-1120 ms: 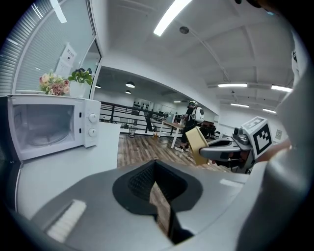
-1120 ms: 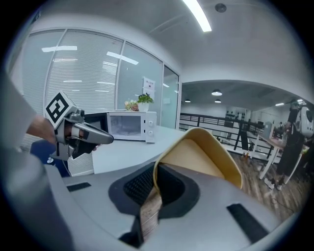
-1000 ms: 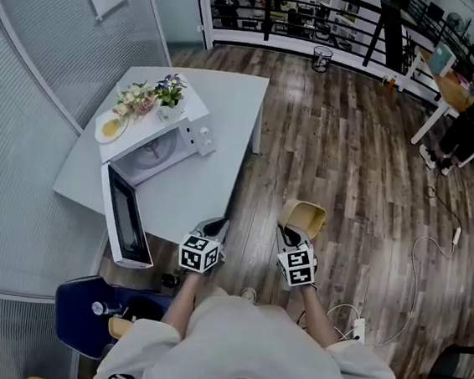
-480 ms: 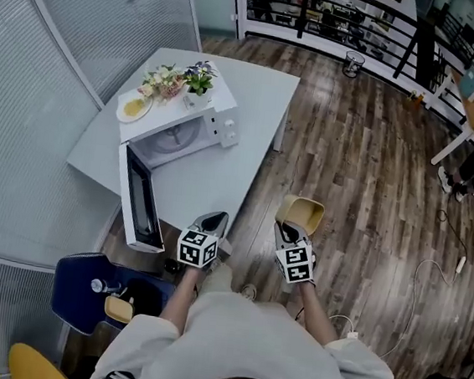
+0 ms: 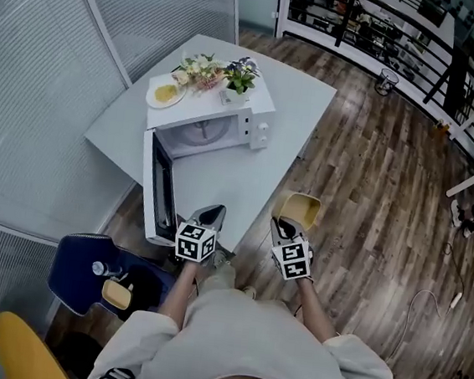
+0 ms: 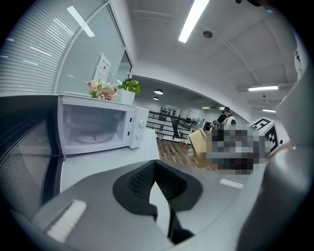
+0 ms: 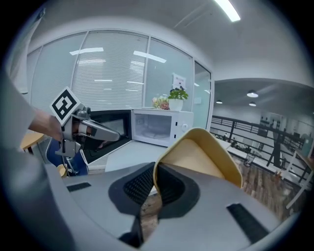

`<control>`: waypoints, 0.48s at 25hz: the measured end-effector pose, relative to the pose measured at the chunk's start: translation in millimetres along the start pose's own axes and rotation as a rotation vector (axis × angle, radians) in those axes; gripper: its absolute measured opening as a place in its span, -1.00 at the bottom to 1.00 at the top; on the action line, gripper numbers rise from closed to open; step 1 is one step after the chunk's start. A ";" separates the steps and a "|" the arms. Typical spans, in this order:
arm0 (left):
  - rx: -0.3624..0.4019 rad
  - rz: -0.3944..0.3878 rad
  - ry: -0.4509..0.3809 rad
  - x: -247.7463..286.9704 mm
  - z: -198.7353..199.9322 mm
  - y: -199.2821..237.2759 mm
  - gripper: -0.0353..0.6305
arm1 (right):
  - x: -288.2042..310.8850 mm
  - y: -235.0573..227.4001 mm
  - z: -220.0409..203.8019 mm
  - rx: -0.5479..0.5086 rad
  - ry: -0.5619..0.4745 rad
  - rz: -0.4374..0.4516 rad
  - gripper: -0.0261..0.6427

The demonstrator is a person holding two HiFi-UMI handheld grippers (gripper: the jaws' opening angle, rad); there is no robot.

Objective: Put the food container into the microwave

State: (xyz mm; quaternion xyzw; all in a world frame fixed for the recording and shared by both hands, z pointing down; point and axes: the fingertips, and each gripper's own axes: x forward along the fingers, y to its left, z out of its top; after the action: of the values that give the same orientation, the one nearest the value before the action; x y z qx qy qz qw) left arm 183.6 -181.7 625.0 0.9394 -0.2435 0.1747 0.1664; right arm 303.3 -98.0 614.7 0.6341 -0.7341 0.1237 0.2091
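Observation:
A white microwave [image 5: 219, 124] stands on the white table [image 5: 313, 108] with its door [image 5: 159, 191] swung wide open and its chamber empty. My right gripper [image 5: 280, 225] is shut on the rim of a tan food container [image 5: 299, 209], held over the wooden floor just off the table's near edge. The right gripper view shows the container [image 7: 201, 157] tilted up from the jaws [image 7: 154, 169], with the microwave [image 7: 157, 127] ahead. My left gripper [image 5: 212, 214] hangs beside the door's lower end, shut and holding nothing [image 6: 156, 169]. In its own view the microwave [image 6: 98, 130] lies ahead.
Flowers [image 5: 206, 68], a small plant [image 5: 241, 74] and a plate [image 5: 166, 93] sit on top of the microwave. A blue seat [image 5: 85, 274] with a bottle and a yellow chair [image 5: 26, 356] stand at my lower left. Glass walls with blinds lie to the left, a railing and a bin [image 5: 387, 81] beyond.
The table and microwave have drawn closer and shifted right in the head view. Both grippers moved along with me toward the table's edge, the container still in the right one.

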 end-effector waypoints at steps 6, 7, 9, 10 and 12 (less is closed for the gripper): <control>-0.033 0.026 -0.020 15.6 10.5 31.5 -0.86 | 36.8 5.8 20.4 -0.039 0.004 0.049 -0.85; -0.034 0.029 -0.024 17.9 13.3 36.1 -0.86 | 43.0 6.8 23.4 -0.046 0.003 0.057 -0.85; -0.033 0.036 -0.031 21.8 19.0 46.1 -0.86 | 56.1 9.4 30.1 -0.057 -0.001 0.075 -0.85; -0.034 0.039 -0.034 23.1 21.2 51.4 -0.86 | 62.1 11.4 34.7 -0.061 -0.004 0.084 -0.85; -0.039 0.046 -0.037 24.8 24.1 61.9 -0.86 | 73.2 15.2 43.0 -0.071 -0.007 0.100 -0.85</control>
State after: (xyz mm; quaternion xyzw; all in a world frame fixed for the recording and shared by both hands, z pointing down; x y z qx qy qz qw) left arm 177.9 -252.3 628.0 0.9332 -0.2716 0.1563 0.1761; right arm 274.0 -179.0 612.0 0.5892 -0.7696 0.1055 0.2223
